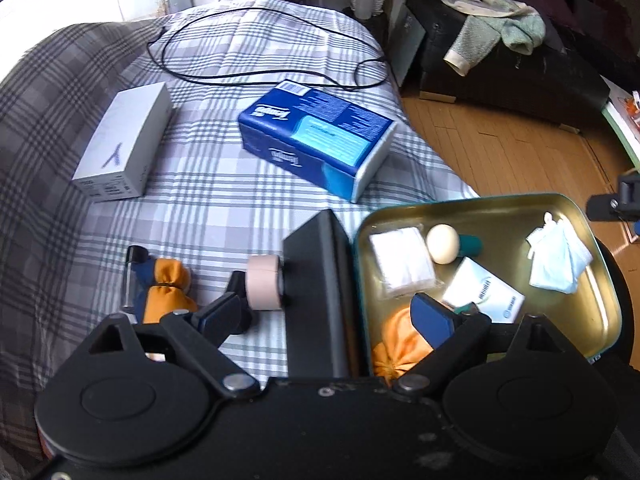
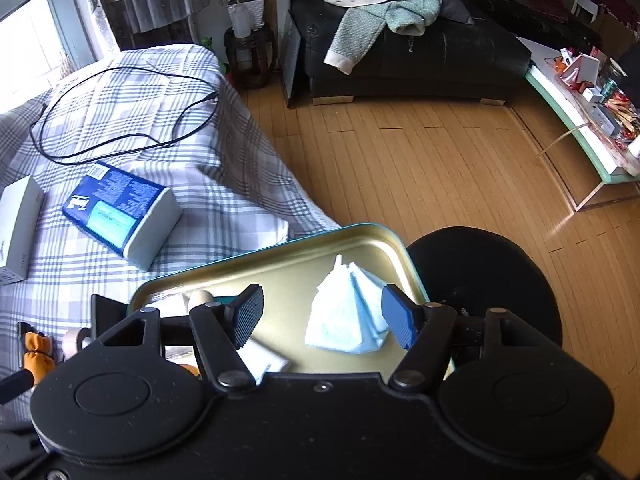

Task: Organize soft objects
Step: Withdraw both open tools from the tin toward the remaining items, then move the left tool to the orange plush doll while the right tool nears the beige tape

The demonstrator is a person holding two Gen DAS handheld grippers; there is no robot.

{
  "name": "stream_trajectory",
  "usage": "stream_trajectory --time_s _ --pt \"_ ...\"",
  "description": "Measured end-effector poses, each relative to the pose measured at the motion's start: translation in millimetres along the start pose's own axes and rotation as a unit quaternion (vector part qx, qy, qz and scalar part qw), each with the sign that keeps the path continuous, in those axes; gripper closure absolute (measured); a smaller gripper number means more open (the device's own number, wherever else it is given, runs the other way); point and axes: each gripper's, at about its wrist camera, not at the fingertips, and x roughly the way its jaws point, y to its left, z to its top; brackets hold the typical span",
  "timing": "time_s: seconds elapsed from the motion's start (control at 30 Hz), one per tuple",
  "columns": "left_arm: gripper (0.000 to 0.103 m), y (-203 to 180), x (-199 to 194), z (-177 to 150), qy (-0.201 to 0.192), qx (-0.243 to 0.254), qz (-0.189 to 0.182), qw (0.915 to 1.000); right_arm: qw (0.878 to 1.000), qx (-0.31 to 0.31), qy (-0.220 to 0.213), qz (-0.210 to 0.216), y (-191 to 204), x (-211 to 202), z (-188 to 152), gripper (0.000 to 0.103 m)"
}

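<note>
Tin (image 1: 600,208) already holds a folded face mask (image 1: 558,258), gauze pad (image 1: 402,266) and orange pouch (image 1: 396,350). Left gripper (image 1: 332,316) spread wide, empty; right gripper (image 2: 322,318) half-open over the mask. Tape roll (image 1: 264,282) and orange-blue pouch (image 1: 164,288) still wait on the bedspread, left of the tin.

Daylight comes in from the window (image 2: 28,36) at the far left, so bright there that the glass looks all white. It makes the checked bed cover (image 1: 224,208) pale and the wooden floor (image 2: 420,160) shiny with glare. The gold tin (image 1: 600,248) gleams too. The black sofa (image 2: 440,64) sits in shade. Straight lines bend near the picture edges. The left view is a little smeary, especially the blue pack (image 1: 316,136).
</note>
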Motion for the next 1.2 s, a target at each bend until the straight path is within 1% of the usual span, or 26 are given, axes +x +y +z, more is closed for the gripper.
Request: stream_trajectory --time_s 0.07,0.2,0.27,0.33,0.43,0.5,0.6,0.7,0.87,1.0,1.07,1.13,1.2 --pt "0.011 21 1 3 -0.002 -0.019 0.012 0.9997 1.000 -0.007 0.001 0.009 10 -3 -2 0.040" --pt "0.010 66 4 7 -0.011 -0.060 0.048 0.9970 0.999 -0.026 -0.001 0.031 33 -10 -9 0.040" --pt "0.009 85 4 10 -0.016 -0.075 0.067 0.9948 0.998 -0.044 0.000 0.045 48 -14 -15 0.040" --pt "0.008 104 5 11 -0.021 -0.090 0.084 0.9922 0.996 -0.072 -0.008 0.052 64 -17 -20 0.040" --pt "0.007 131 8 10 -0.021 -0.113 0.098 0.9885 0.992 -0.109 -0.029 0.058 87 -21 -29 0.040" --pt "0.007 146 11 7 -0.018 -0.128 0.105 0.9861 0.990 -0.116 -0.029 0.077 100 -21 -35 0.040" --pt "0.006 164 18 2 -0.010 -0.146 0.111 0.9830 0.987 -0.106 -0.009 0.123 117 -16 -46 0.040" --pt "0.006 183 23 -5 -0.001 -0.166 0.107 0.9803 0.983 -0.116 -0.004 0.145 138 -12 -60 0.040" --pt "0.006 206 26 -14 0.006 -0.191 0.104 0.9761 0.976 -0.148 -0.022 0.157 174 -8 -81 0.040" --pt "0.006 225 27 -18 0.006 -0.209 0.101 0.9728 0.973 -0.147 -0.018 0.175 196 0 -88 0.040" --pt "0.005 232 27 -21 0.006 -0.215 0.104 0.9712 0.973 -0.141 -0.031 0.182 206 3 -93 0.040" --pt "0.005 239 27 -24 0.005 -0.221 0.109 0.9692 0.973 -0.140 -0.050 0.179 216 6 -98 0.040" --pt "0.005 245 28 -26 0.007 -0.226 0.112 0.9676 0.971 -0.161 -0.049 0.172 230 11 -101 0.040"
